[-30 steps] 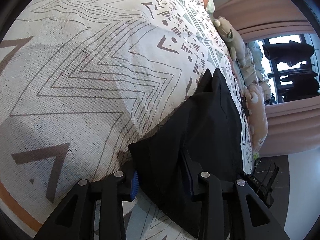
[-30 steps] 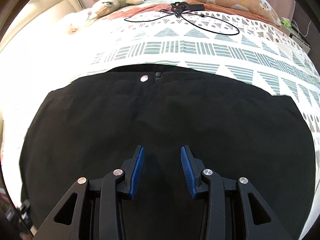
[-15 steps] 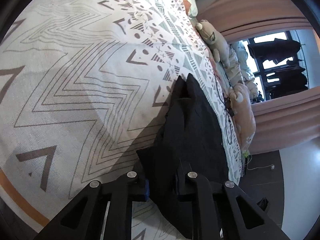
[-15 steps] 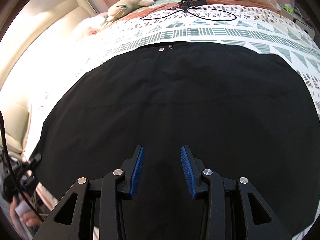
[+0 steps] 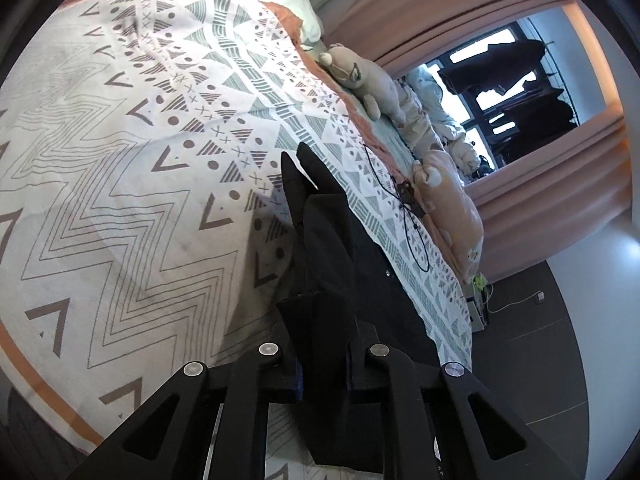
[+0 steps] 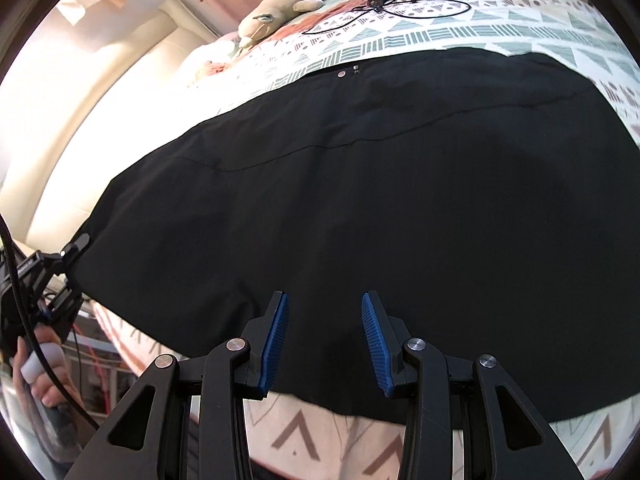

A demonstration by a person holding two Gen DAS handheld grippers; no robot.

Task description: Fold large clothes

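bed with patterned white coverlet (image 5: 132, 168), plush toys (image 5: 362, 80) along its far edge. pink curtains (image 5: 448, 12) framing a bright window (image 5: 504, 92). dark floor (image 5: 532, 364), cream headboard (image 6: 132, 68).

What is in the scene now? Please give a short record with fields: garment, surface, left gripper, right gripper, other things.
garment: black garment, spread on the bed, one edge lifted
surface: patterned bedspread
left gripper: shut on the garment's edge
right gripper: open, above the garment, holding nothing
other things: black cable and plush toy beyond the garment; curtain by the window
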